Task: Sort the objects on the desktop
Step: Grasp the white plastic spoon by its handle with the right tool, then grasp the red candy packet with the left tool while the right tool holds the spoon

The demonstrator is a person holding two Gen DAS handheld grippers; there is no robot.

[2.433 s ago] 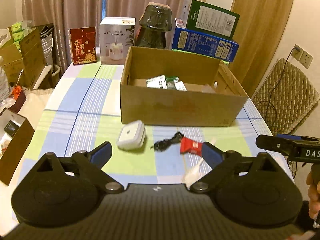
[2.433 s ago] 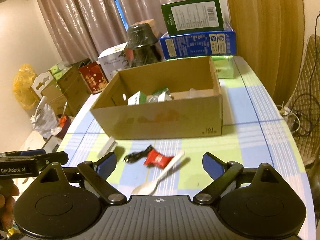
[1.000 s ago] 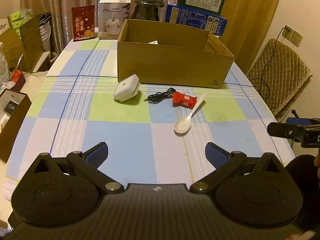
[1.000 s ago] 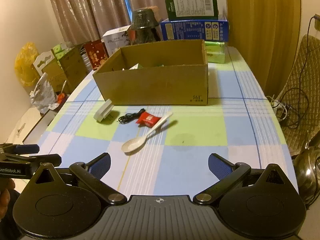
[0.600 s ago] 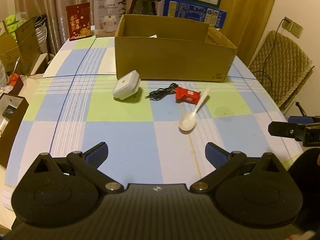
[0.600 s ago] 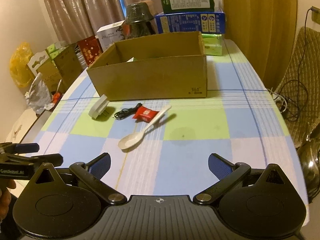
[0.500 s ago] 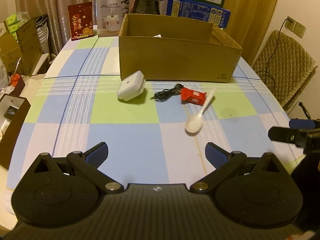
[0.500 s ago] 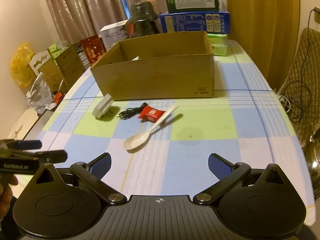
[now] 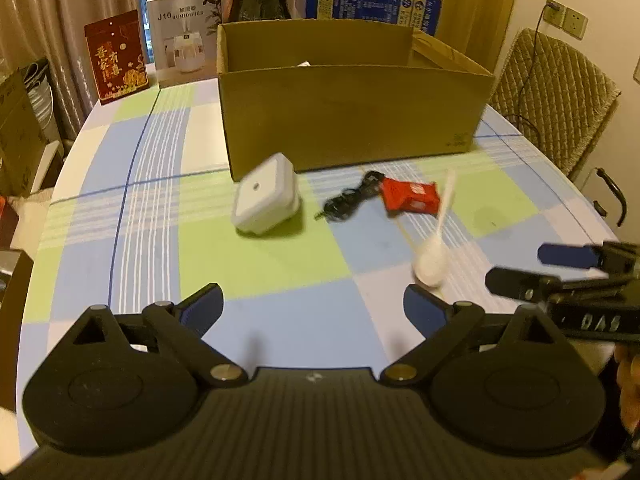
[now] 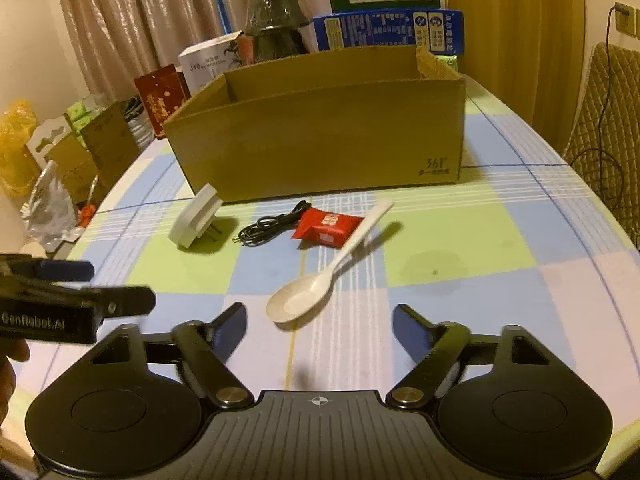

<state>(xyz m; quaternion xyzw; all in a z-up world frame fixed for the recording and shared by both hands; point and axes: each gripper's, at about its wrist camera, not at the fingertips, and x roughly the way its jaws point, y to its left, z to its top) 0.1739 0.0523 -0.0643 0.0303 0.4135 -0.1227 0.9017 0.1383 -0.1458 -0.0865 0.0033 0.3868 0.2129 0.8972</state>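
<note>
One open cardboard box; in front of it one white plug adapter; one coiled black cable; one red packet; one white spoon; two grippers.

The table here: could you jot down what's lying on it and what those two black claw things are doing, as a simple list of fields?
Surface: checked tablecloth
Container: open cardboard box, at the back
Loose items in front of box: white charger, black cable, red packet, white spoon
Spoon: handle resting on the red packet, bowl towards the cameras
Left gripper: open, holding nothing
Right gripper: open, holding nothing, nearest the spoon
</note>
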